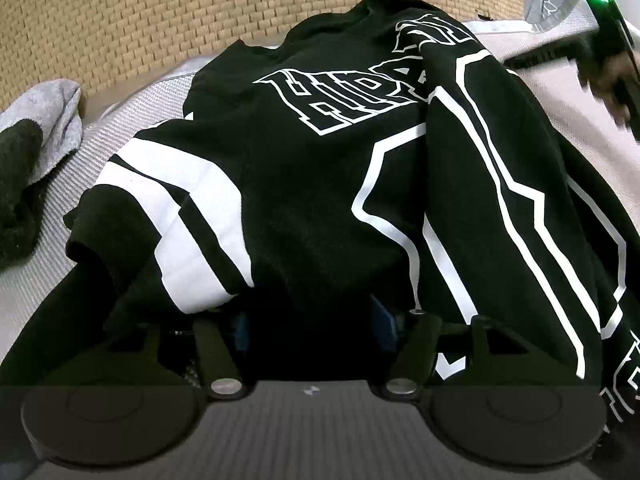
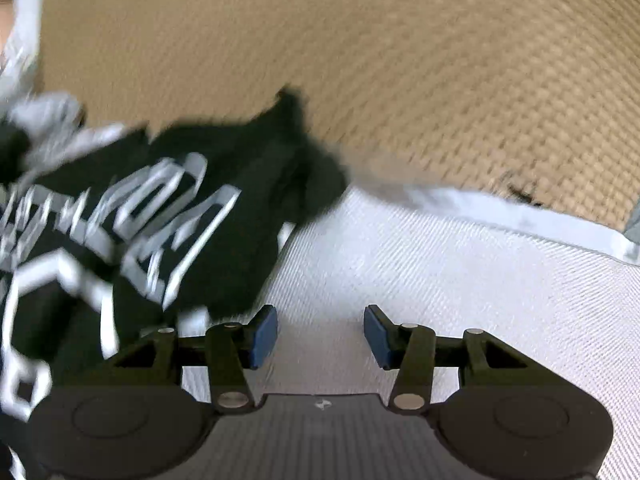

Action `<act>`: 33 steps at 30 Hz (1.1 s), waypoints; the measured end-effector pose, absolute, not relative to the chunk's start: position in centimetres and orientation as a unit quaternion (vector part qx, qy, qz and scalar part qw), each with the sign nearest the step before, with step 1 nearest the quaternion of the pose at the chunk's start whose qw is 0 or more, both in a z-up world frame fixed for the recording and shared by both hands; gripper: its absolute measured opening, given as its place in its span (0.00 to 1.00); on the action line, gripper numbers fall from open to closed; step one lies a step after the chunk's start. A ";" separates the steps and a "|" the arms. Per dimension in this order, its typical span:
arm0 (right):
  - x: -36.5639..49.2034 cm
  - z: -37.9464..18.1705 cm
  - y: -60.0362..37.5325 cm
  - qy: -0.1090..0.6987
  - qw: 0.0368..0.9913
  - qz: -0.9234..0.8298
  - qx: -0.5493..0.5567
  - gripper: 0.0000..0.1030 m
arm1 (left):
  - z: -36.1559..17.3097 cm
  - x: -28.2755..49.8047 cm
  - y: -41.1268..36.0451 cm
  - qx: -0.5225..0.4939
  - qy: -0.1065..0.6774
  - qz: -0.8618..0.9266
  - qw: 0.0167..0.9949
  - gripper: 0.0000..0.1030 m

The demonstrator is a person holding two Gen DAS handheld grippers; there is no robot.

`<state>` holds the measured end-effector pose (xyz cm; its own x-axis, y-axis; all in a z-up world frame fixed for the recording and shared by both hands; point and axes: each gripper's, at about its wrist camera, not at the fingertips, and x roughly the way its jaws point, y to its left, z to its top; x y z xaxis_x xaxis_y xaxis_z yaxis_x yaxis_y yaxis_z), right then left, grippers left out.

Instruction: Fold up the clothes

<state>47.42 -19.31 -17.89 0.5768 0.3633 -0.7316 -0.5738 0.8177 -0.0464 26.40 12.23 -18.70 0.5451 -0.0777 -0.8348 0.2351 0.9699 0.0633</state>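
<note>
A black shirt (image 1: 304,168) with white stripes and white outlined lettering lies on the pale cloth-covered surface (image 1: 132,120), its right side folded over the middle. Its near edge covers my left gripper (image 1: 312,320); the blue pads are mostly hidden under the cloth, so its state is unclear. In the right wrist view the shirt (image 2: 140,232) is blurred at the left. My right gripper (image 2: 320,336) is open and empty over the white cloth surface (image 2: 460,280), beside the shirt's edge. It also shows, blurred, at the top right of the left wrist view (image 1: 608,40).
A grey and black garment (image 1: 36,140) lies bunched at the left. A woven tan mat (image 1: 200,12) lies beyond the surface's far edge. Another grey cloth (image 1: 548,4) sits at the far right corner.
</note>
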 end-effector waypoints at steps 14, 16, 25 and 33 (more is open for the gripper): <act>45.5 -18.2 -17.6 0.341 0.868 0.345 -0.105 0.51 | -18.8 26.4 11.9 0.083 0.469 -0.085 0.875 0.63; 45.3 -18.1 -18.5 0.338 0.864 0.362 -0.085 0.51 | -18.7 26.4 11.9 0.083 0.469 -0.086 0.875 0.64; 44.6 -19.3 -15.6 0.305 0.872 0.356 -0.139 0.53 | -18.7 26.5 11.7 0.082 0.470 -0.083 0.875 0.67; 45.5 -19.7 -15.7 0.308 0.882 0.355 -0.043 0.30 | -18.7 26.4 11.6 0.081 0.469 -0.083 0.876 0.69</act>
<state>45.47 -15.74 -19.69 0.5584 0.5990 -0.5740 -0.6523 0.7445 0.1424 26.45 11.61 -18.70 0.5472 -0.0693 -0.8341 0.2206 0.9733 0.0639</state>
